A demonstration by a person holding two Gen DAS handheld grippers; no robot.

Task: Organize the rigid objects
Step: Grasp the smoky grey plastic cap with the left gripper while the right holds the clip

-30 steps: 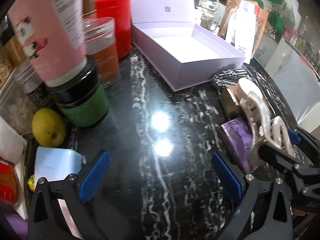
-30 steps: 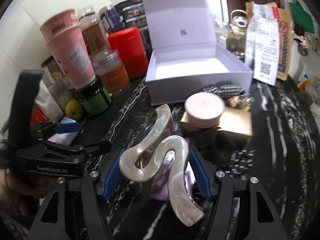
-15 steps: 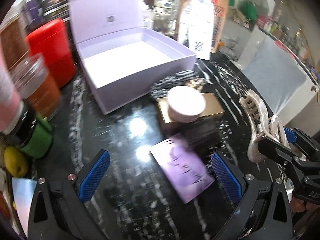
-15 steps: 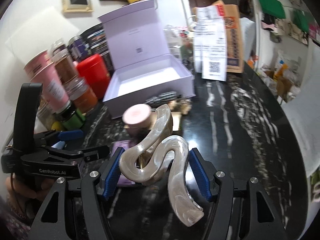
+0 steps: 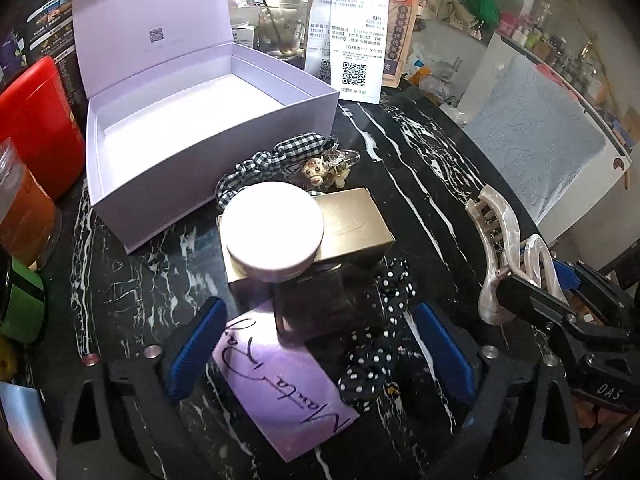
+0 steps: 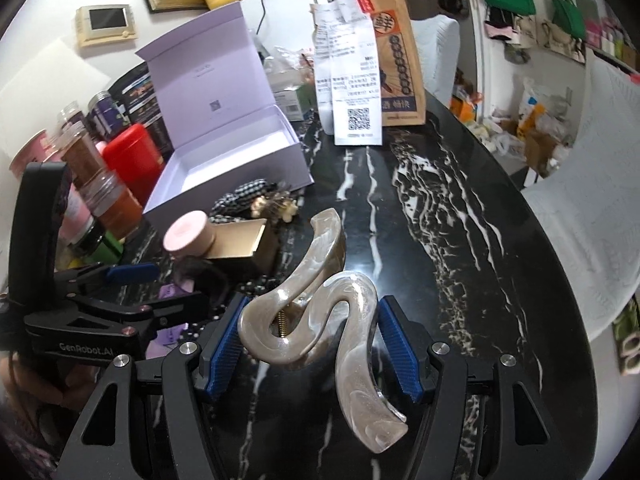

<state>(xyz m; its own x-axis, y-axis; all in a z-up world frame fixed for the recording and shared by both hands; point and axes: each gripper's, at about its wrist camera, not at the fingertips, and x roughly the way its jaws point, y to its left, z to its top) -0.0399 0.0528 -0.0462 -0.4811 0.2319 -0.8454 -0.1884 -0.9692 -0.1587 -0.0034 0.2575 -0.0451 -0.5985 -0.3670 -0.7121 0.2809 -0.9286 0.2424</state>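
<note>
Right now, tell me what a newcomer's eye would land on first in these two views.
The wavy pearly beige hair claw clip dominates the right wrist view, clamped in the right gripper above the black white-veined marble tabletop. Behind it the open lilac gift box stands empty, lid up. In front of the box, a round pink-lidded jar sits on a flat gold box, just ahead of the left gripper, which holds nothing.

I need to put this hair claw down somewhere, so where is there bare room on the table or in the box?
The open lavender box is empty inside. The black marble table is bare right of the receipt, out to its curved edge. It is crowded in front of the box: scrunchies, pink jar, gold box, purple card.
</note>
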